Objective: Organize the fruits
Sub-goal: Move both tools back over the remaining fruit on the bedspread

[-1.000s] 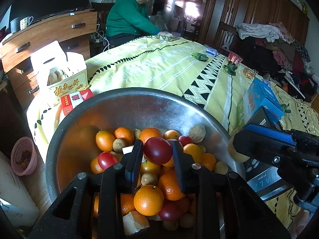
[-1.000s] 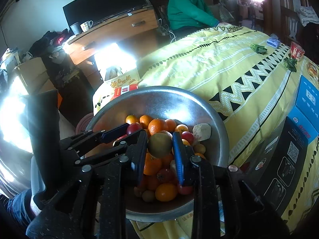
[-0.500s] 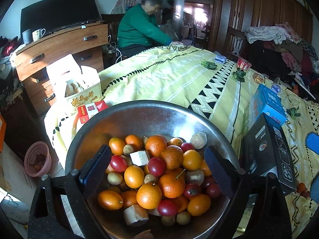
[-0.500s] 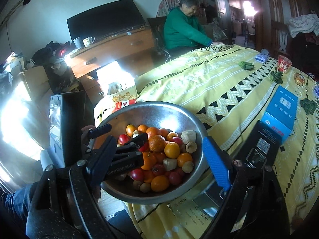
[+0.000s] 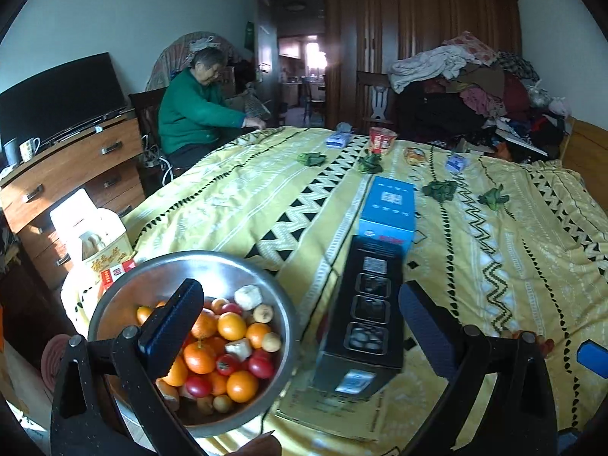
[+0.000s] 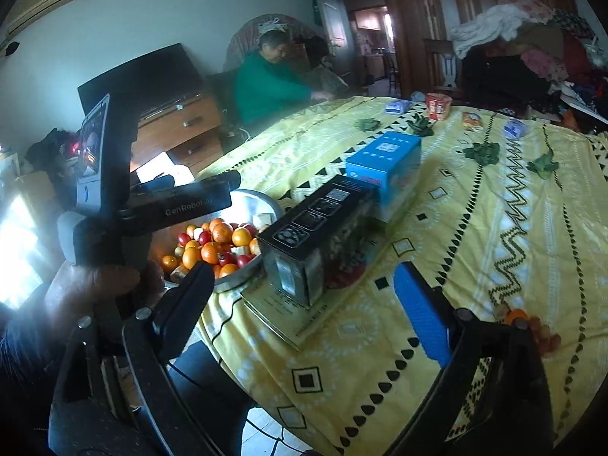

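Your left gripper (image 5: 300, 326) and right gripper (image 6: 304, 304) just released their fruit into the bowl (image 5: 266, 277); jaws spread, empty, now beside it.

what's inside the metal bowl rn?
The metal bowl holds a heap of oranges, small red fruits, pale brownish ones and whitish chunks. The left gripper's finger covers part; lower layers are hidden.
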The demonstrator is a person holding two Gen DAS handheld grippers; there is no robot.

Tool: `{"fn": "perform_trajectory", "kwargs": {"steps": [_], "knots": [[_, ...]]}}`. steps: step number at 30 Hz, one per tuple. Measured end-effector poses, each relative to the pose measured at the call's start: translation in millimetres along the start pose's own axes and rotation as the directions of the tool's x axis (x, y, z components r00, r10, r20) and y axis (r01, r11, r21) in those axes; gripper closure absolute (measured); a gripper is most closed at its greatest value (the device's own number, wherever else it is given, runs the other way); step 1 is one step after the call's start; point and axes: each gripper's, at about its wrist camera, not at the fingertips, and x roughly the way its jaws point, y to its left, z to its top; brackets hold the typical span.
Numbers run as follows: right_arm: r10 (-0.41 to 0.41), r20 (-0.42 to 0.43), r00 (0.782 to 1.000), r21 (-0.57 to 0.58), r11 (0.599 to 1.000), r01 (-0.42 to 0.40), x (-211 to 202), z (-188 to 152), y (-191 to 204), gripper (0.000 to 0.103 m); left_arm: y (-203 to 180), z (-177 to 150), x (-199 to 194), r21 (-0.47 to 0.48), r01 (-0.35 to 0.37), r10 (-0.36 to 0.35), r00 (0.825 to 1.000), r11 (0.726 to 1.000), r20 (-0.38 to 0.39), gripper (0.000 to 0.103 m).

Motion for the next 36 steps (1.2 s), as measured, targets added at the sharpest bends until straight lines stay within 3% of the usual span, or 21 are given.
{"fn": "perform_trajectory", "kwargs": {"steps": [8, 13, 27, 33, 36], "knots": [[-0.049, 0.084, 0.995, 0.055, 0.997, 0.045, -56, -11, -19, 0.004, -64, 5, -31, 0.084, 0.068, -0.071, 0.997, 0.994, 0.033, 0.000], [-0.048, 0.120, 0.992, 0.060, 0.997, 0.041, -73, -15, -21, 0.003, -84, 6, -42, 0.112, 0.093, -0.098, 0.995, 0.989, 0.034, 0.000], [-0.037, 0.133, 0.990, 0.110, 0.994, 0.023, -76, -30, -49, 0.003, -114, -1, -22, 0.157, 0.126, -0.124, 0.992, 0.980, -0.023, 0.000], [-0.144, 0.115, 0.983, 0.204, 0.972, 0.119, -76, -65, -105, 0.004, -155, -31, 23, 0.195, 0.293, -0.263, 0.951, 0.936, -0.165, 0.000], [-0.193, 0.048, 0.980, 0.305, 0.937, 0.170, -71, -91, -148, 0.004, -186, -56, 60, 0.191, 0.381, -0.326, 0.907, 0.905, -0.266, 0.001]]}}
